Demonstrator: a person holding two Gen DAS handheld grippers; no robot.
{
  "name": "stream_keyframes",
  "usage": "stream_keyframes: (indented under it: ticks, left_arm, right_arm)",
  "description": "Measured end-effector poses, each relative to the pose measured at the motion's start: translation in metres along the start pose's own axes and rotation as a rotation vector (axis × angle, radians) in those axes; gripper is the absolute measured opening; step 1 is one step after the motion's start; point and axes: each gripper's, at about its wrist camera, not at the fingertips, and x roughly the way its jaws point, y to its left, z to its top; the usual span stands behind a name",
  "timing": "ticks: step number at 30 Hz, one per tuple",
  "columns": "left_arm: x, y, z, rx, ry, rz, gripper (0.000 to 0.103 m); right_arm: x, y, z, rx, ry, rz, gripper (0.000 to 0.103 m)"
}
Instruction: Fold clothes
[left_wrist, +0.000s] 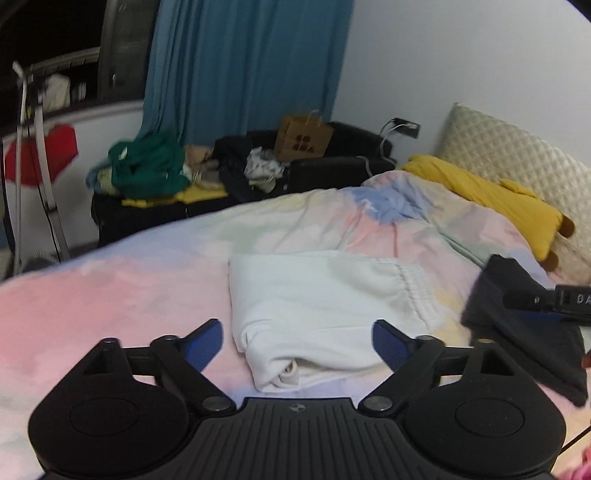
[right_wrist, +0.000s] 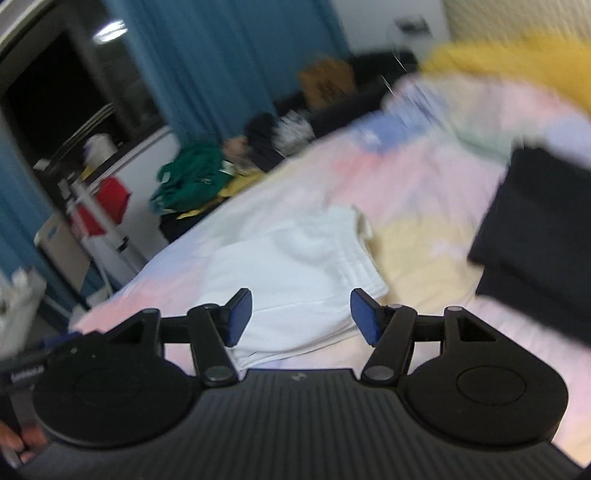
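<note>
A folded white garment lies on the pastel bedspread, its elastic waistband to the right. My left gripper hangs above its near edge, open wide, with nothing between the blue pads. In the right wrist view the same white garment lies below my right gripper, which is open and holds nothing. A folded dark garment rests on the bed to the right, and it shows again as the dark garment at the right edge of the blurred right view.
A yellow plush and a quilted pillow lie at the head of the bed. Beyond the bed stand a heap of green and yellow clothes, a brown paper bag, a blue curtain and a clothes stand.
</note>
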Motion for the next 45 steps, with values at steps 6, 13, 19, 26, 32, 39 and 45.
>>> stream_keyframes:
  ticks: [6,13,19,26,32,39,45]
  left_arm:
    - [-0.075,-0.023,-0.025,0.040,-0.070,0.036,0.103]
    - [-0.137,-0.025,-0.064,0.058,-0.118,0.100,0.103]
    - [-0.175,-0.004,-0.092,0.035,-0.171,0.149,0.103]
    - [-0.175,0.023,-0.117,0.019,-0.182,0.183,0.103]
    - [-0.162,0.035,-0.133,0.020,-0.184,0.176,0.103]
    - [-0.147,0.047,-0.145,0.006,-0.190,0.163,0.103]
    - [-0.134,0.050,-0.150,0.004,-0.182,0.175,0.103]
  right_arm:
    - [-0.076,0.049,-0.022,-0.117,-0.105,0.049,0.095]
    - [-0.112,0.094,-0.063,-0.162,-0.189,0.040,0.095]
    - [-0.111,0.118,-0.105,-0.190,-0.220,0.012,0.095]
    - [-0.094,0.137,-0.144,-0.248,-0.238,-0.020,0.095]
    - [-0.071,0.146,-0.171,-0.320,-0.259,-0.093,0.095]
    - [-0.057,0.143,-0.185,-0.317,-0.266,-0.132,0.095]
    - [-0.053,0.144,-0.191,-0.323,-0.296,-0.168,0.095]
